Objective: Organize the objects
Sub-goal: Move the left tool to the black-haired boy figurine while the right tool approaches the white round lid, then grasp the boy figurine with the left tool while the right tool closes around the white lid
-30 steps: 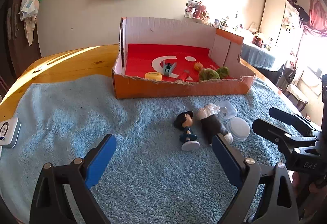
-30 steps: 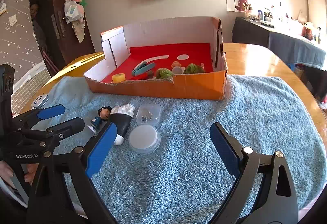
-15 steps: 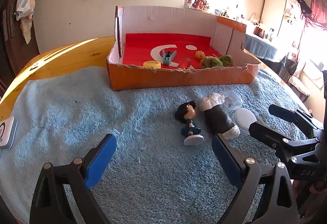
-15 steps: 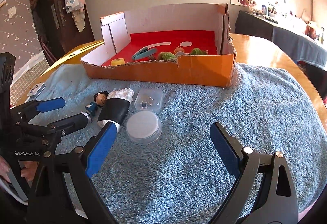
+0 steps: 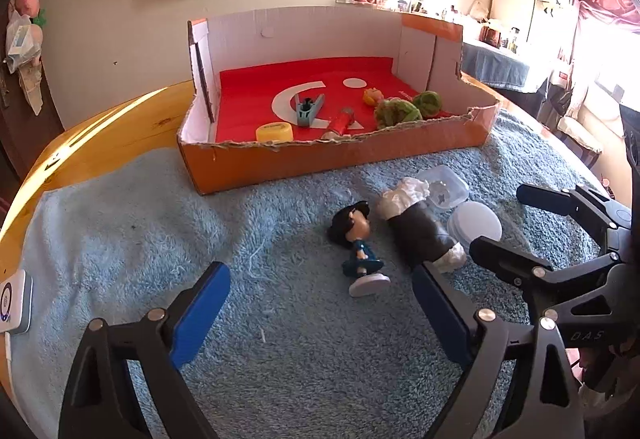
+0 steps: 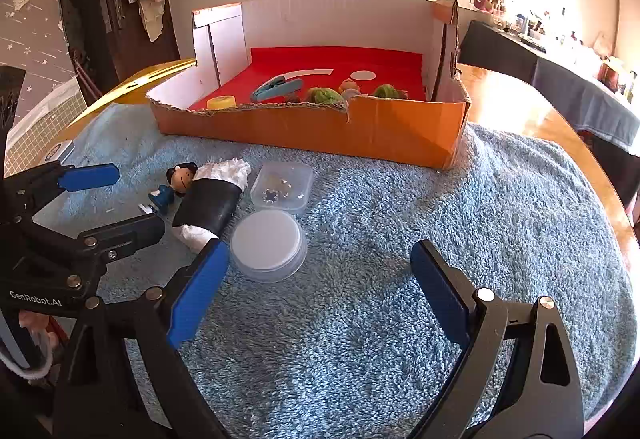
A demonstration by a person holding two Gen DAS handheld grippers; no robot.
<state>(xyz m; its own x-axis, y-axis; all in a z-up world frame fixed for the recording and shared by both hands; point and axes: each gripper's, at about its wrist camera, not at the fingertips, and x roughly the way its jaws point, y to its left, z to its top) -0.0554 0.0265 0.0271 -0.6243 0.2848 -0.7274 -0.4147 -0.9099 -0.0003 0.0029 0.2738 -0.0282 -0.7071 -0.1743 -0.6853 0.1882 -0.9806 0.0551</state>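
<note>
- A blue towel (image 5: 160,239) covers a wooden table (image 5: 112,127); an open orange cardboard box (image 5: 340,159) with a red floor stands at its far side.
- Inside the box lie a yellow cap (image 5: 274,131), a blue clip (image 5: 308,109), a red tube (image 5: 342,120) and green woolly balls (image 5: 398,111).
- On the towel in front of the box, a small figurine (image 5: 358,243) lies on its side, just beside a black roll stuffed with white paper (image 5: 418,229).
- Next to the roll sit a clear plastic case (image 6: 282,187) and a round white lid (image 6: 266,239).
- The left gripper (image 5: 320,315) hovers over the towel, fingers wide apart, holding nothing.
- The right gripper (image 6: 318,291) hovers near the lid, fingers also spread and empty.
</note>
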